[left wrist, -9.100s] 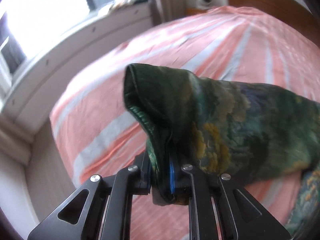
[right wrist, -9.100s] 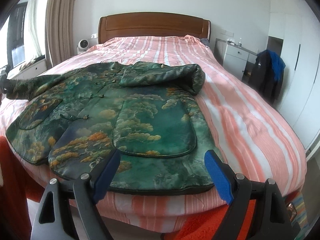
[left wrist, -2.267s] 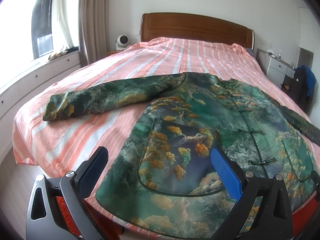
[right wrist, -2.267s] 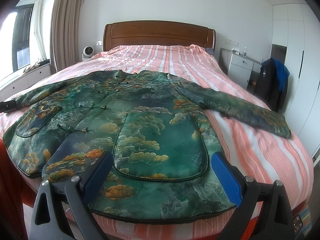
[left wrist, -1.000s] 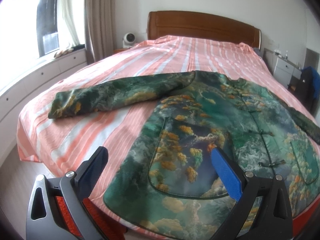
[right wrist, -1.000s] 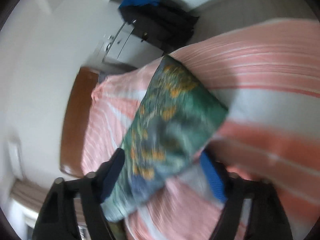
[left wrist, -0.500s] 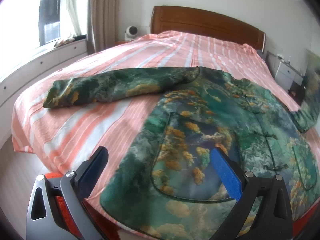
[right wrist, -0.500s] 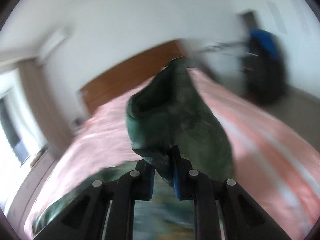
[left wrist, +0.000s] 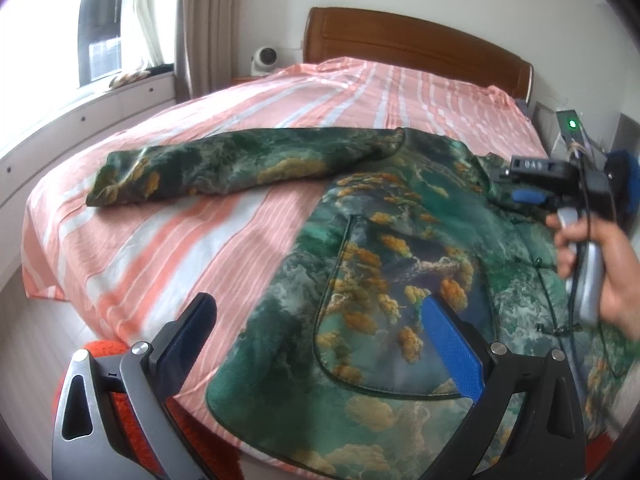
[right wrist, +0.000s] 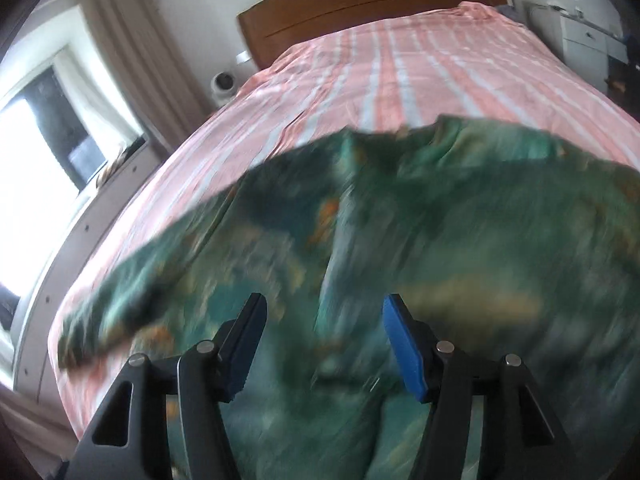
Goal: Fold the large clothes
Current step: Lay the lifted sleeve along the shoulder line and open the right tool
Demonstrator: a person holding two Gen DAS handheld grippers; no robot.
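Observation:
A large green jacket (left wrist: 384,248) with gold and teal cloud print lies face up on the striped bed. Its left sleeve (left wrist: 224,168) stretches out flat toward the window side. My left gripper (left wrist: 320,340) is open and empty, low over the jacket's near hem. My right gripper (right wrist: 322,340) is open and empty, just above the jacket's chest (right wrist: 400,240); this view is blurred. In the left wrist view the right gripper (left wrist: 532,184) and the hand holding it hover over the jacket's right side. The right sleeve is hard to make out.
The bed (left wrist: 168,248) has a pink and white striped sheet and a wooden headboard (left wrist: 420,44). A window ledge with drawers (left wrist: 80,112) runs along the left. A small white fan (left wrist: 264,58) stands by the curtain. A white nightstand (right wrist: 584,44) stands at the right.
My right gripper was shut on the right sleeve's cuff and carried it over the jacket; now it is open and empty above the chest. My left gripper stayed open, shifting slightly.

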